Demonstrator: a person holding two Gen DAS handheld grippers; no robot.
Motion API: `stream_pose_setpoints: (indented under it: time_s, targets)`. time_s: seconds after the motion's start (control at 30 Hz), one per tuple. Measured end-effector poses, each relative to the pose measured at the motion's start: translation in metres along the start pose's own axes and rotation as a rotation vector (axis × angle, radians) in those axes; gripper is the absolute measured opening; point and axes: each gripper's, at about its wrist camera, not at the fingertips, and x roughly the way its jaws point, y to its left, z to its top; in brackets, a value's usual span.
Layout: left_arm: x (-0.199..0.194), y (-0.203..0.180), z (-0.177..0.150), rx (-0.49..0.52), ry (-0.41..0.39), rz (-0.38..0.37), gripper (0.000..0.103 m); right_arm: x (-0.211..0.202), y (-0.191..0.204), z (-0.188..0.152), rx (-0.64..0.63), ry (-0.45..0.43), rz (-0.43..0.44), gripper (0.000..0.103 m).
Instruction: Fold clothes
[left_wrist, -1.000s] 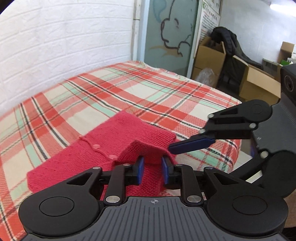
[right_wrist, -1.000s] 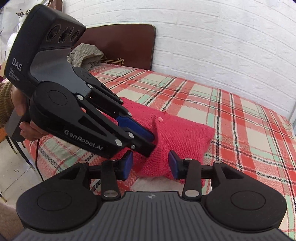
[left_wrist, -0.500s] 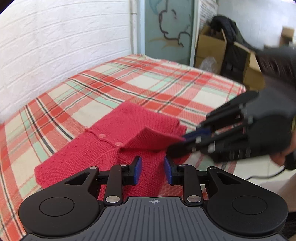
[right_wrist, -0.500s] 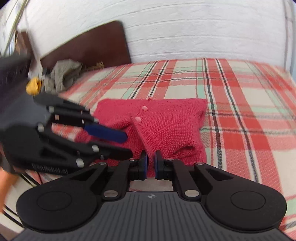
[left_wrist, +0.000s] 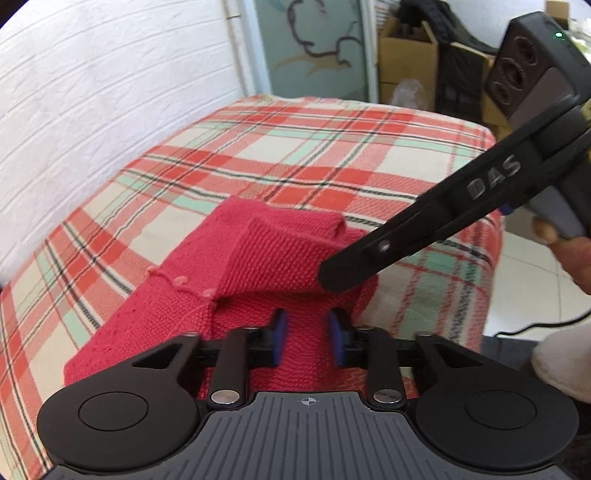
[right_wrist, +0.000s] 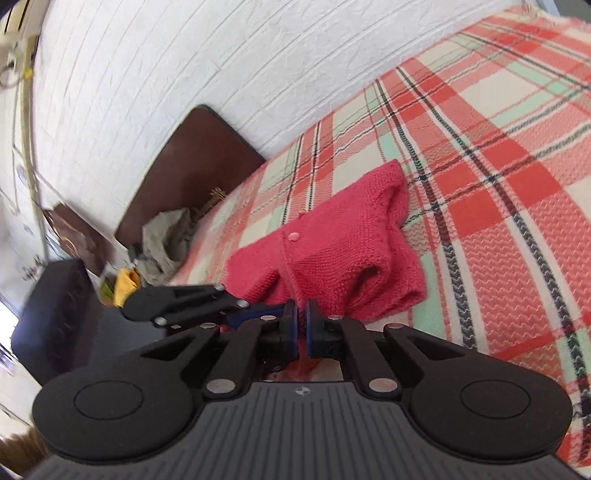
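A red knit cardigan with small pink buttons lies on the plaid bed cover. My left gripper hovers open over its near hem, with red knit showing between the blue pads. The right gripper comes in from the right and holds a flap of the cardigan raised and folded over. In the right wrist view my right gripper is shut on the cardigan's near edge. The left gripper lies just to its left.
A white brick wall runs along the far side of the bed. A dark headboard stands with grey cloth and a yellow item piled by it. Cardboard boxes sit past the foot. A hand grips the right handle.
The right gripper has shut on the cardigan's edge and lifted a flap over. The left gripper let go and its pads stand a little wider. The right wrist view has tilted.
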Motion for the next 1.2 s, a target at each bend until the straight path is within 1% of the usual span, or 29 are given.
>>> stream_pose_setpoints:
  time_s: [0.03,0.07,0.1,0.2,0.27,0.33,0.37,0.43,0.47,0.5,0.53,0.63,0.83,0.9,1.0,1.07,1.13,1.2]
  targets:
    - [-0.001,0.001,-0.001,-0.016,-0.009,0.007,0.002,0.000,-0.001,0.000,0.006,-0.003,0.007,0.005]
    - [-0.002,0.002,-0.001,-0.032,-0.017,0.013,0.000,0.000,-0.002,0.000,0.015,-0.004,0.009,0.005]
    - [-0.004,0.002,-0.002,-0.048,-0.026,0.020,0.000,0.000,-0.003,0.000,0.024,-0.005,0.011,0.005]
    - [-0.019,0.009,-0.005,-0.131,-0.094,0.019,0.000,0.000,-0.006,0.001,0.051,-0.009,0.016,0.005]
    - [-0.027,0.012,-0.008,-0.165,-0.111,0.010,0.000,0.000,-0.008,0.001,0.068,-0.011,0.020,0.005]
    - [-0.032,0.010,-0.009,-0.158,-0.112,-0.005,0.000,0.001,-0.010,0.001,0.086,-0.014,0.023,0.005]
    - [-0.034,0.008,-0.009,-0.149,-0.110,-0.013,0.016,0.001,-0.011,0.001,0.095,-0.015,0.025,0.005]
    - [-0.035,0.004,-0.009,-0.123,-0.108,-0.021,0.029,0.001,-0.013,0.001,0.113,-0.017,0.029,0.005]
    - [-0.036,0.001,-0.008,-0.107,-0.107,-0.024,0.042,0.001,-0.014,0.001,0.121,-0.018,0.030,0.005]
    - [-0.036,-0.001,-0.008,-0.091,-0.105,-0.027,0.048,0.001,-0.016,0.001,0.130,-0.020,0.032,0.005]
    - [-0.034,-0.003,-0.008,-0.073,-0.101,-0.029,0.051,0.001,-0.017,0.001,0.139,-0.021,0.034,0.005]
    - [-0.030,-0.009,-0.008,-0.030,-0.080,-0.037,0.051,0.001,-0.020,0.000,0.159,-0.022,0.037,0.005]
    - [-0.017,-0.016,-0.012,0.091,-0.005,-0.013,0.051,-0.004,-0.025,0.000,0.164,-0.045,0.029,0.005]
    - [-0.016,-0.019,-0.011,0.125,-0.003,-0.015,0.051,-0.007,-0.025,0.002,0.169,-0.059,0.026,0.005]
    - [-0.018,-0.019,-0.008,0.138,-0.003,-0.022,0.052,-0.008,-0.024,0.002,0.162,-0.055,0.021,0.005]
    - [-0.017,-0.020,-0.007,0.147,0.002,-0.013,0.052,-0.009,-0.016,0.001,0.104,-0.040,0.012,0.006]
    - [-0.015,-0.022,-0.007,0.162,0.004,-0.002,0.052,-0.010,0.004,-0.003,-0.026,-0.043,-0.035,0.009]
    - [-0.012,-0.026,-0.006,0.189,-0.001,0.008,0.053,-0.009,0.022,-0.004,-0.138,-0.028,-0.040,0.020]
